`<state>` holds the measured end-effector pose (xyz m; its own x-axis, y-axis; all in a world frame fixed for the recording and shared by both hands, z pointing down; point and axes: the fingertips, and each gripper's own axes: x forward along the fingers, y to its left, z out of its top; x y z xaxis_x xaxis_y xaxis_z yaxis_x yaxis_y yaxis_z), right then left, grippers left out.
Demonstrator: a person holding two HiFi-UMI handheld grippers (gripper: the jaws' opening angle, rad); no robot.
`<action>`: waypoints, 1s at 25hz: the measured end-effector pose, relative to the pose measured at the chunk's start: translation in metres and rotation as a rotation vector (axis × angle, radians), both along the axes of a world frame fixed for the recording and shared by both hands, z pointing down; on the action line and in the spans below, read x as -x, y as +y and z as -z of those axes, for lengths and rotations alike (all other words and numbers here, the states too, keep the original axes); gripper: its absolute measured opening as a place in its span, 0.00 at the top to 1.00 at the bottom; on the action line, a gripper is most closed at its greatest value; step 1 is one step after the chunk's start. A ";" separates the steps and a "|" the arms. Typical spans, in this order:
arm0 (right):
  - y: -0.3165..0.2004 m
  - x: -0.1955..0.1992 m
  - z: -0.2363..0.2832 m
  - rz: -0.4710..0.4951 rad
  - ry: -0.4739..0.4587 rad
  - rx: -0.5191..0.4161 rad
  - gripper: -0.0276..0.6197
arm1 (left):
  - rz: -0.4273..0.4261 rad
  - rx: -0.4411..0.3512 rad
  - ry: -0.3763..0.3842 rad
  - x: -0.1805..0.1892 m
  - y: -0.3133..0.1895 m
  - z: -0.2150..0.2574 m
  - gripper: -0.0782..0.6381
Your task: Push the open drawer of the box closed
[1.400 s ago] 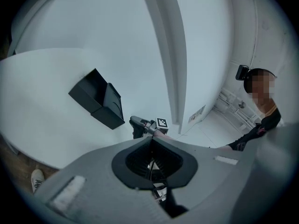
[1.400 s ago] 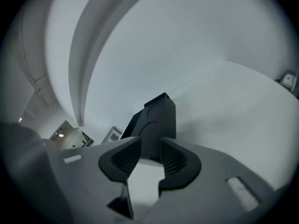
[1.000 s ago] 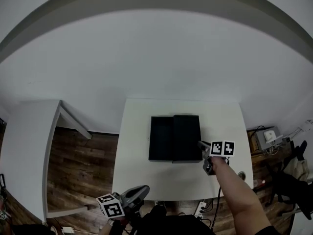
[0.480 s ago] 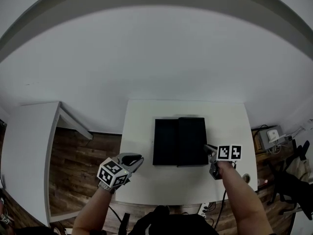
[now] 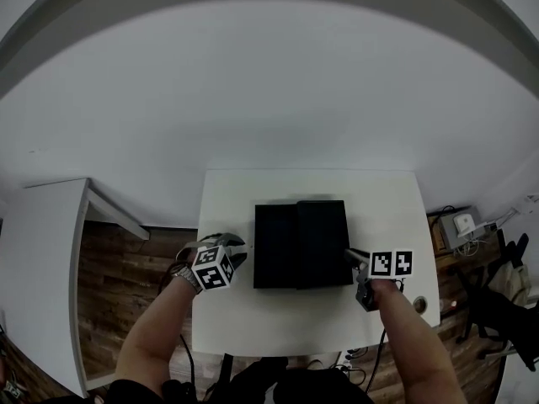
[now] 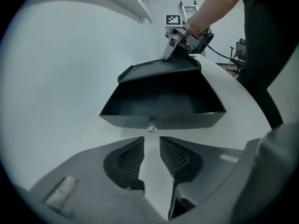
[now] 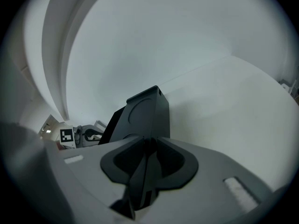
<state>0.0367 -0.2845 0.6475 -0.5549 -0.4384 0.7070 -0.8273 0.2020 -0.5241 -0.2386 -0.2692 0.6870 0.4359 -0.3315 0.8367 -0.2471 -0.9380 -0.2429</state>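
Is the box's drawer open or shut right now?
Open. In the left gripper view the drawer juts out of the box, its empty inside exposed.

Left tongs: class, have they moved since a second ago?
Yes. The left tongs, opening with nothing between them, have moved forward from off the table's near edge to beside the drawer.

box [image 5: 321, 242]: black all over.
drawer [image 5: 275, 247]: black inside and out, same shade as the box.
drawer knob [image 6: 151, 127]: pale, silvery.
table [image 5: 278, 322]: plain white.
wall [image 5: 269, 91]: white, shading to light grey.
floor [image 5: 126, 276]: dark brown wood planks, grain showing.
marker cubes [image 5: 212, 268]: white faces with black square codes.
side desk [image 5: 42, 268]: white.
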 end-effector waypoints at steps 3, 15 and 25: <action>0.001 0.001 0.000 0.005 -0.003 0.000 0.82 | -0.055 0.004 -0.019 -0.009 -0.004 -0.004 0.74; 0.004 0.001 0.000 0.014 -0.012 0.005 0.81 | -0.095 0.008 -0.041 -0.026 -0.003 -0.008 0.79; 0.004 0.001 0.000 0.010 -0.016 0.007 0.81 | -0.053 -0.009 0.021 -0.046 -0.006 0.005 0.79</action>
